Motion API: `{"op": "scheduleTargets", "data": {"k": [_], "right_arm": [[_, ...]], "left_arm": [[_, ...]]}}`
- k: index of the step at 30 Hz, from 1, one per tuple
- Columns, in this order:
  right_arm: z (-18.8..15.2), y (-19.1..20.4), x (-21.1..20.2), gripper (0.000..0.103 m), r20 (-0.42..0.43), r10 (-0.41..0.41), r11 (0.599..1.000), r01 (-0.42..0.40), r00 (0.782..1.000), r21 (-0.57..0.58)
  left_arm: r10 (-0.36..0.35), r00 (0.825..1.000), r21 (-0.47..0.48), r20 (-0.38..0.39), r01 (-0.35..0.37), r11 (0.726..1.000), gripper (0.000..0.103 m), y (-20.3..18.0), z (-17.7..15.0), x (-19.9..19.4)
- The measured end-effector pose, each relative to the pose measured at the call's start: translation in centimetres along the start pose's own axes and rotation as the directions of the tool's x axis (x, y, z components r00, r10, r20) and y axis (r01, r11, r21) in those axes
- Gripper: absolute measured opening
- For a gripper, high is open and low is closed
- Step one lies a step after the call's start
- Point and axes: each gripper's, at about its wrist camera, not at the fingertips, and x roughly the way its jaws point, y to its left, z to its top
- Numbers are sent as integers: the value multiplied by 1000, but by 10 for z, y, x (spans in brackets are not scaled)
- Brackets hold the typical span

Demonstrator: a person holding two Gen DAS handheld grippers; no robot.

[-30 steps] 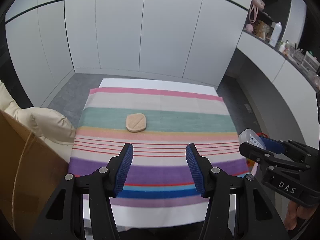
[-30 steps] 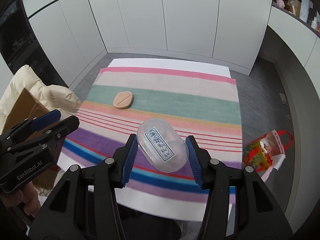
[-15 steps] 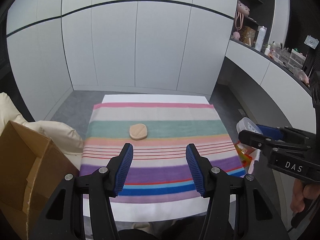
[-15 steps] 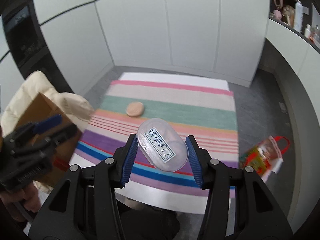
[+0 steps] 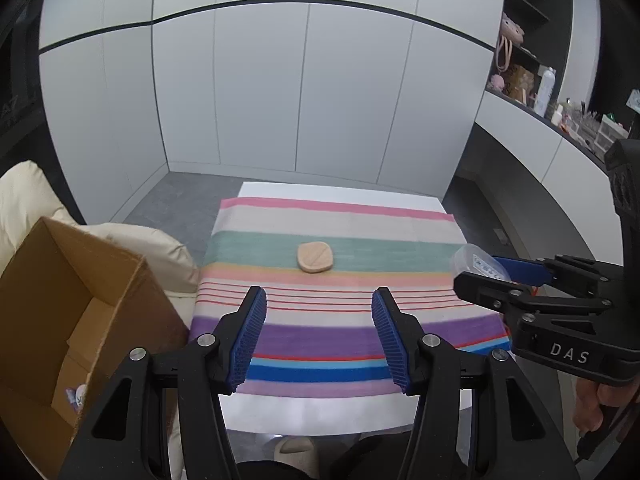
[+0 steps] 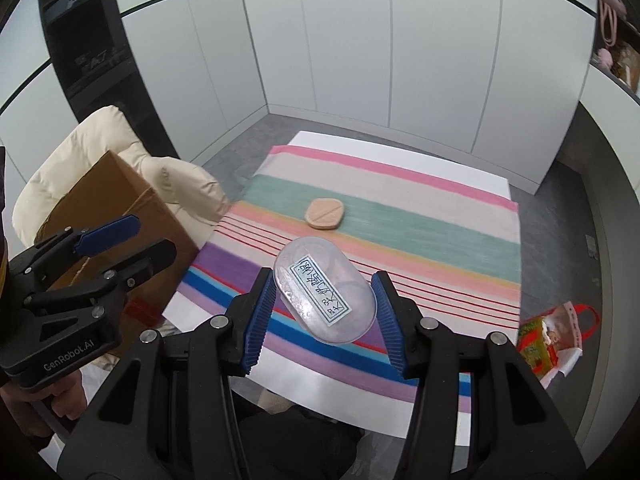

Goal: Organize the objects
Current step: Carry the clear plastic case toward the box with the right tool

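Holding the clear case [image 6: 325, 294] aloft in our right gripper [image 6: 325, 300], fingers clamped on its sides, we keep it clear of the surface [image 5: 400, 216]; our left gripper [image 5: 319, 336] hangs empty, fingers apart, probably bound for the box [image 5: 60, 300]

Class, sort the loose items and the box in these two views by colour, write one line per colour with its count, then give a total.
Clear: 1, the plastic case in the right gripper
Tan: 1, the oval pad on the striped cloth
Brown: 1, the cardboard box
Red and yellow: 1, the bag on the floor
Total: 4
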Motion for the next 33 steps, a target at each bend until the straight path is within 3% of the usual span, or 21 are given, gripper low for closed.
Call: {"op": "scheduleTargets", "data": {"k": [16, 33], "right_arm": [[17, 79, 28, 52, -12, 86, 992, -86, 996, -94], [21, 166, 39, 52, -13, 155, 960, -153, 988, -235]], "left_arm": [[104, 994, -124, 20, -100, 987, 56, 79, -16, -26], [197, 980, -201, 11, -191, 961, 56, 137, -47, -57]]}}
